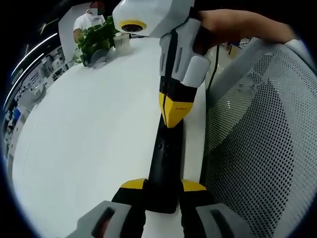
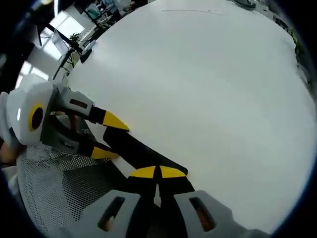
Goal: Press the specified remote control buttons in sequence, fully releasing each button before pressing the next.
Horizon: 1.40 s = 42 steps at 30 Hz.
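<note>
Through the left gripper view I see my left gripper (image 1: 163,187) clenched on the near end of the black remote control (image 1: 166,163), its yellow-tipped jaws pressed to either side. That remote lies along the right edge of the white table (image 1: 89,139), running away from me. My right gripper (image 1: 173,111) comes down from above, its yellow tips together and resting on the remote's far half. A mesh chair back (image 1: 262,139) stands just beside the table edge, and a potted plant (image 1: 96,39) sits far off at the table's other end.

Over in the right gripper view, the right gripper (image 2: 158,172) has its jaws closed tip to tip, touching the remote's end. From the left, the left gripper (image 2: 106,136) grasps the remote's (image 2: 136,148) other end. Mesh chair (image 2: 64,188) lies below it.
</note>
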Each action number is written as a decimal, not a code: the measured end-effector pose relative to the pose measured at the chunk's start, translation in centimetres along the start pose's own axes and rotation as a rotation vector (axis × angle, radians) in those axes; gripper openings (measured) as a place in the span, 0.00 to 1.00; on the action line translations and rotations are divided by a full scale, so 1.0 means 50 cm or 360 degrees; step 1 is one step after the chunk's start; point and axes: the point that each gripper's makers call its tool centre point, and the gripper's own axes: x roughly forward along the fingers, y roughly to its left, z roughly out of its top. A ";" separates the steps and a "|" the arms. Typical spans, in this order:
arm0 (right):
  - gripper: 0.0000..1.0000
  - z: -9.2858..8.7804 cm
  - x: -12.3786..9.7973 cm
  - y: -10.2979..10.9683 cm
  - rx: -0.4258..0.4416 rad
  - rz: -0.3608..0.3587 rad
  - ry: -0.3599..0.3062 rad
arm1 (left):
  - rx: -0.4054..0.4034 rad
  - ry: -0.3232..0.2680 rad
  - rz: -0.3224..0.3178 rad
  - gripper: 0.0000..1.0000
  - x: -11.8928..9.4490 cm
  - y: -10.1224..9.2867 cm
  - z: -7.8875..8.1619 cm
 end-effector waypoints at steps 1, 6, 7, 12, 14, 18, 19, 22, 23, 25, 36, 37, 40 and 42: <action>0.00 0.000 0.000 -0.001 0.0012 0.0008 0.0000 | 0.0000 0.0000 0.0000 0.25 0.000 0.000 0.000; 0.00 -0.001 -0.003 0.001 0.0000 -0.0003 -0.0002 | -0.0005 -0.0006 0.0003 0.25 0.002 0.002 -0.001; 0.00 0.000 -0.004 0.002 -0.0002 -0.0002 -0.0008 | -0.0006 -0.0006 0.0003 0.25 0.003 0.002 -0.001; 0.04 0.015 -0.006 0.006 0.0022 0.0027 -0.0072 | -0.0005 -0.0008 0.0002 0.25 0.003 0.003 -0.001; 0.06 0.017 -0.005 0.007 0.0014 0.0027 -0.0079 | -0.0005 -0.0008 0.0003 0.25 0.004 0.004 -0.001; 0.01 0.025 -0.003 0.009 -0.0009 0.0022 -0.0097 | -0.0007 -0.0008 0.0004 0.25 0.004 0.004 -0.002; 0.00 0.024 -0.002 0.008 -0.0020 0.0010 -0.0088 | -0.0007 -0.0009 0.0005 0.25 0.005 0.004 -0.002; 0.00 0.027 0.001 0.008 -0.0033 0.0005 -0.0094 | -0.0006 -0.0008 0.0004 0.25 0.006 0.004 -0.002; 0.00 0.029 0.001 0.009 -0.0035 0.0010 -0.0099 | -0.0005 -0.0007 0.0004 0.25 0.006 0.004 -0.002; 0.00 0.030 0.002 0.011 -0.0035 0.0016 -0.0102 | -0.0003 -0.0006 0.0003 0.25 0.006 0.004 -0.002; 0.00 0.023 0.011 0.010 -0.0044 0.0005 -0.0071 | 0.0003 -0.0002 -0.0001 0.25 0.005 0.003 -0.001; 0.00 0.024 0.011 0.009 -0.0049 0.0001 -0.0073 | 0.0004 -0.0002 -0.0001 0.25 0.005 0.003 -0.001; 0.00 0.023 0.012 0.009 -0.0044 -0.0003 -0.0082 | 0.0005 -0.0001 -0.0001 0.25 0.005 0.003 -0.001; 0.00 0.023 0.012 0.009 -0.0037 -0.0001 -0.0087 | 0.0007 0.0000 -0.0001 0.25 0.005 0.003 -0.001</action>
